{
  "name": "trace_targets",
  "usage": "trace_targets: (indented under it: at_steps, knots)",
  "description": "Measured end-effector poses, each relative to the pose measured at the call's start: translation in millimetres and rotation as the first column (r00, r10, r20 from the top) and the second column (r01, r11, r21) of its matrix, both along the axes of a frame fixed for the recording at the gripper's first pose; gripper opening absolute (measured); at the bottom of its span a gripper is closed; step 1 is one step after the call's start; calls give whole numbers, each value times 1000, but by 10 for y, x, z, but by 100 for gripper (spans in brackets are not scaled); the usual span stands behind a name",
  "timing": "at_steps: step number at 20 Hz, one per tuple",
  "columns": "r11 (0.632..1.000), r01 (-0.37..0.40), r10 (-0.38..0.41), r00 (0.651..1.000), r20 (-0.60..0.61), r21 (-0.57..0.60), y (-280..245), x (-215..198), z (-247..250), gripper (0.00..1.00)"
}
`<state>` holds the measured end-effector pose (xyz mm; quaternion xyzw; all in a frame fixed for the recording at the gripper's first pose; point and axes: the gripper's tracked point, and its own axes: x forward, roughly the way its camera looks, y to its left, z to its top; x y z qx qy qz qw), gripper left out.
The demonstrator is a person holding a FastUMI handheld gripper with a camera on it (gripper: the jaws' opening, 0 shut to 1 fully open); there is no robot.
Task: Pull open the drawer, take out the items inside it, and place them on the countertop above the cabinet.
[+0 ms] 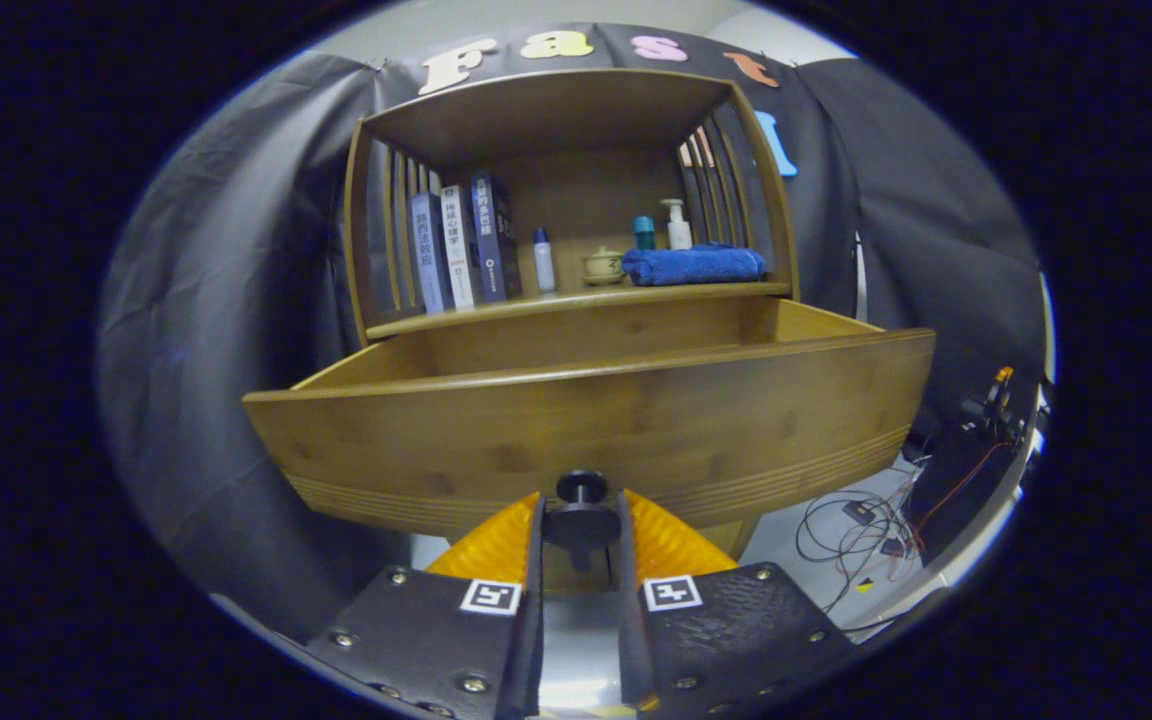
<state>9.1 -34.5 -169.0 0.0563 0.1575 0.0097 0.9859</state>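
Drawer point(596, 420) is pulled out, claw point(582, 522) clamped on its knob point(582, 488) between the fingers; contents hidden behind the drawer front, so unloading onto the countertop point(576, 300) beyond looks undone.

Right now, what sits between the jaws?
In the gripper view, the drawer front's dark round knob sits between the gripper jaws, which close against its sides; the drawer is pulled out.
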Motion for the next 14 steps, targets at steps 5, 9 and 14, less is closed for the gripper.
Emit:
trace_targets:
  at_steps: [5, 9, 14]
  knots:
    - [986, 49, -34, 995, 94, -161, -187, 58, 507, 8]
    - [998, 57, -55, 994, 99, -19, -108, 27, 830, 20]
    - [997, 78, -77, 994, 78, -7, -98, 104, 1204, 85]
